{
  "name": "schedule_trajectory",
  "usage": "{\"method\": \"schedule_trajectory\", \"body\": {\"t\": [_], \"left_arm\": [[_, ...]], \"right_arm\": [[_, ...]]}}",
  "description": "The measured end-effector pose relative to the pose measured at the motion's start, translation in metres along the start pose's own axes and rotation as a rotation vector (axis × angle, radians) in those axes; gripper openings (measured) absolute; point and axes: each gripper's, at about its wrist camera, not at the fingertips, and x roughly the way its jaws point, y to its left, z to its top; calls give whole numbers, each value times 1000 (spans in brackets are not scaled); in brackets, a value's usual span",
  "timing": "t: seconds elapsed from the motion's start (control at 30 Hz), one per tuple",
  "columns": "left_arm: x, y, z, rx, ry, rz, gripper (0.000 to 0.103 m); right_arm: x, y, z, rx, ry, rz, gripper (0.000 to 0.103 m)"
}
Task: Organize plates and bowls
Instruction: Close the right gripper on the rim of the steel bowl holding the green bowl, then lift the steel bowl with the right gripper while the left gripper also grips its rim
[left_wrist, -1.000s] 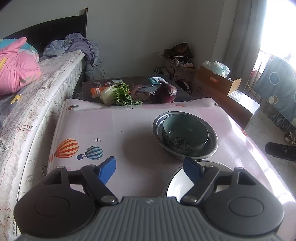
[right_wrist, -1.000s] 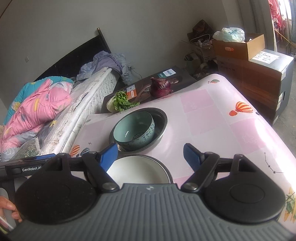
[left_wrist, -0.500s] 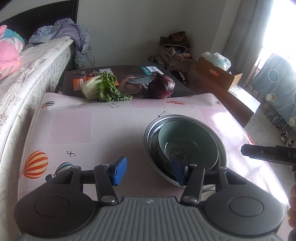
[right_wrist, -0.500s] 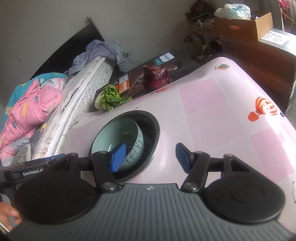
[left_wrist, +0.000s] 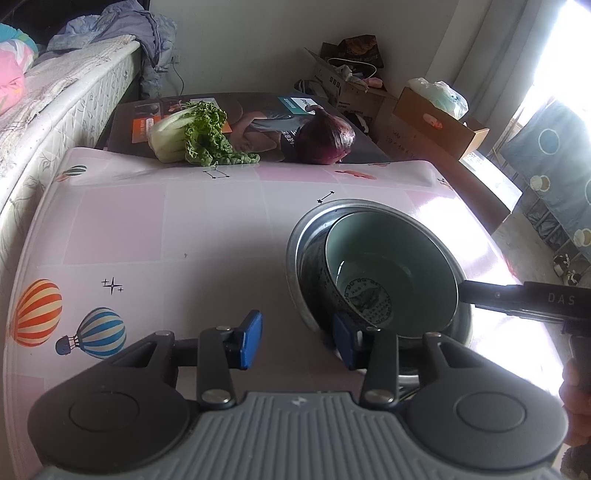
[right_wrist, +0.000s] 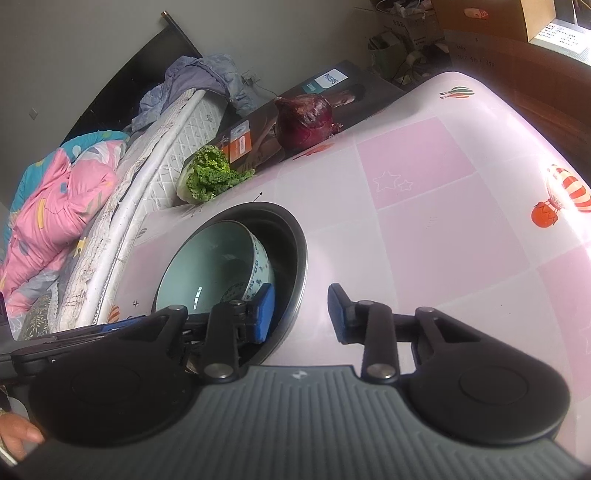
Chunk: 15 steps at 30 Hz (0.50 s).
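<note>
Both grippers straddle opposite sides of the steel basin's rim (left_wrist: 295, 236), which sits on the worktop (left_wrist: 155, 229) with the pale green bowl (left_wrist: 391, 266) nested inside it, leaning toward one wall. The left gripper (left_wrist: 299, 341) has one blue pad outside the rim and the other down in the gap between basin wall and bowl; its jaws are closing, not yet pressed on the metal. The right gripper (right_wrist: 301, 314) does the same on its side: inner pad just beside the bowl's patterned wall, outer pad over bare worktop, jaws closing with the rim between them and a visible gap left at the outer pad.

To do this well, I would let both pairs finish closing on the rim alone, keeping the inner pads off the bowl so it is not wedged. Then lift both sides together and level, since the loose bowl would likely slide if the basin tips. The cabbage (left_wrist: 188, 134) and red onion (left_wrist: 325, 142) lie well beyond the jaws, clear of the lift
</note>
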Motion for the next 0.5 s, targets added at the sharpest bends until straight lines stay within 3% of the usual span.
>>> {"method": "schedule_trajectory", "body": {"t": [0.5], "left_arm": [[27, -12, 11, 55, 49, 79, 43]], "right_arm": [[32, -3, 6, 20, 75, 18, 23]]}}
